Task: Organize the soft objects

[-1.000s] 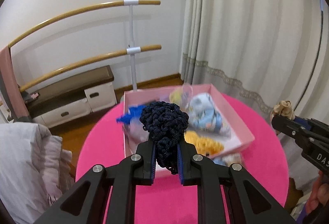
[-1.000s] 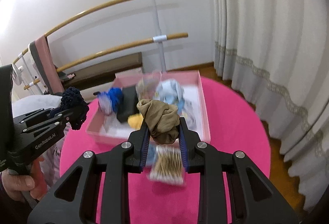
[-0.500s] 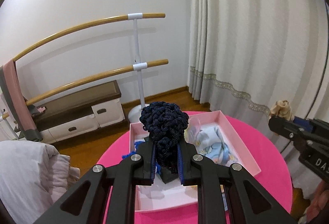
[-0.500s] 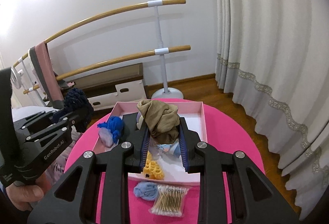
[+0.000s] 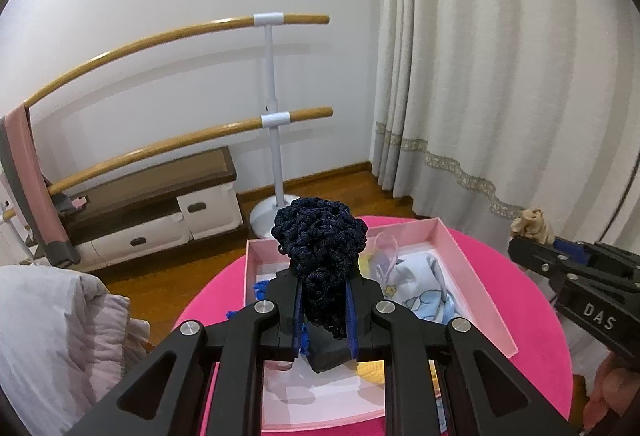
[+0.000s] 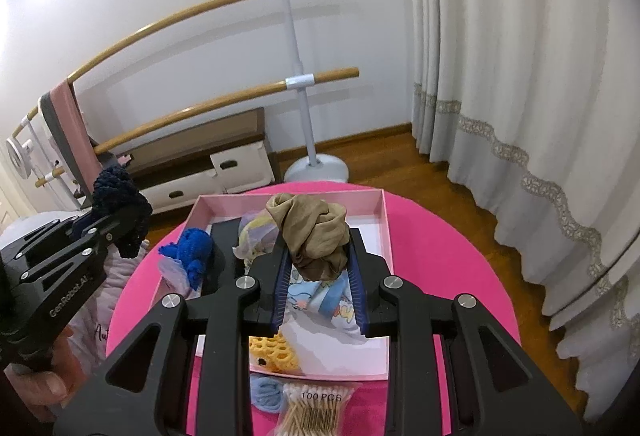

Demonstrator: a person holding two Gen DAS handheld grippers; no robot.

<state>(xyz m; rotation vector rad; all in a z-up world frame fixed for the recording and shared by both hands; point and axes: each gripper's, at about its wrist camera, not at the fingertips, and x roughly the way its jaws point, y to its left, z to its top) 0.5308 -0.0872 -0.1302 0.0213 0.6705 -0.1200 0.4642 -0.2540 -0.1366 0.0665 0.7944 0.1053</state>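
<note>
Navy scrunchie (image 5: 320,248) clamped in L gripper (image 5: 322,310); R gripper (image 6: 320,276) grips tan stocking wad (image 6: 314,236), both above pink box (image 6: 386,232) (pink table (image 6: 440,260)).

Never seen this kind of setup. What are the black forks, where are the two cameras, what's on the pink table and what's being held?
No robot here: a person carries a two-finger gripper in each hand, and a fisheye camera on each looks forward along its fingers. So each picture is one gripper's own view, with the other gripper at the edge.

The left gripper is shut on a dark navy knitted scrunchie. The right gripper is shut on a bunched tan stocking.

Below them is a round pink table with a shallow pink cardboard box holding a blue knitted piece, a pale blue printed cloth and a yellow crocheted piece. In front of the box lie a light blue yarn bundle and a clear bag of cotton swabs.
</note>
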